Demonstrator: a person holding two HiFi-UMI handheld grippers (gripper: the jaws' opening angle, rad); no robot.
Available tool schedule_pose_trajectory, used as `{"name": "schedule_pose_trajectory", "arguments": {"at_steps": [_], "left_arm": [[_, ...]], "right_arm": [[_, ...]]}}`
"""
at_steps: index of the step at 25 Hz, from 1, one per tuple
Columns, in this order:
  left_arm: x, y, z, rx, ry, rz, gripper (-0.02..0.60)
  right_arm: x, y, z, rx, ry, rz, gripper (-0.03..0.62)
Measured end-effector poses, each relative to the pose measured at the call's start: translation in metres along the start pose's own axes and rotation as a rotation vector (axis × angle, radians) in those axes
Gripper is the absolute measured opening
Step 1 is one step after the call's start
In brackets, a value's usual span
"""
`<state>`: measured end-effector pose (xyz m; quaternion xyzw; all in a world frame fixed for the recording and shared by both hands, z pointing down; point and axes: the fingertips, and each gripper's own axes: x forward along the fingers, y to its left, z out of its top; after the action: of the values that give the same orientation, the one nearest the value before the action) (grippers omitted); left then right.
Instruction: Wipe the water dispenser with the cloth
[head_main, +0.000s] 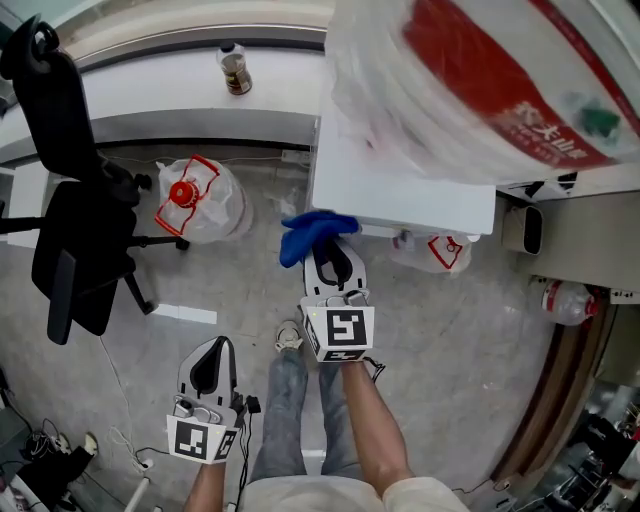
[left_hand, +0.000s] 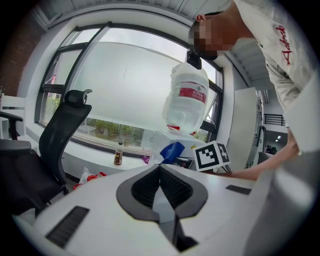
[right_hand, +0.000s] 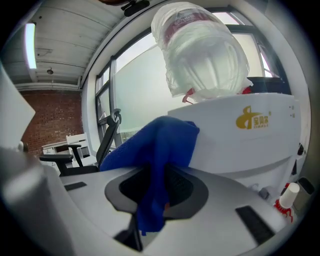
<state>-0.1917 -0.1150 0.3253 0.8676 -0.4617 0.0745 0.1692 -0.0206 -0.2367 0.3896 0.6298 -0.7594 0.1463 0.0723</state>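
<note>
The white water dispenser (head_main: 400, 185) stands just ahead of me, with a big clear bottle (head_main: 480, 80) upside down on top. My right gripper (head_main: 322, 240) is shut on a blue cloth (head_main: 312, 232), which sits against the dispenser's lower left front. In the right gripper view the blue cloth (right_hand: 155, 165) hangs out of the jaws, touching the dispenser's white front (right_hand: 240, 145) below the bottle (right_hand: 202, 52). My left gripper (head_main: 212, 362) hangs low at the left, shut with nothing in it. In the left gripper view the dispenser (left_hand: 172, 140), its bottle (left_hand: 187, 100) and the cloth (left_hand: 172, 150) lie farther off.
A black office chair (head_main: 75, 220) stands at the left. A bagged empty bottle with a red cap (head_main: 198, 198) lies on the floor by the white window ledge (head_main: 160, 100), where a small brown bottle (head_main: 235, 70) stands. More bottles (head_main: 568, 300) lie right of the dispenser. My legs (head_main: 300, 420) are below.
</note>
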Motion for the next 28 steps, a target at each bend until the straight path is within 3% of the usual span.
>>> {"name": "schedule_pose_trajectory", "arguments": {"at_steps": [11, 23, 28], "left_arm": [[0.007, 0.011, -0.027, -0.005, -0.018, 0.041, 0.011], [0.038, -0.006, -0.085, -0.023, -0.028, 0.042, 0.011], [0.051, -0.002, -0.111, -0.032, -0.056, 0.044, 0.011]], "right_arm": [[0.018, -0.006, -0.04, -0.02, 0.011, 0.015, 0.089], [0.038, -0.028, -0.108, -0.018, -0.001, 0.038, 0.091], [0.045, -0.032, -0.125, -0.088, -0.04, 0.049, 0.09]]}}
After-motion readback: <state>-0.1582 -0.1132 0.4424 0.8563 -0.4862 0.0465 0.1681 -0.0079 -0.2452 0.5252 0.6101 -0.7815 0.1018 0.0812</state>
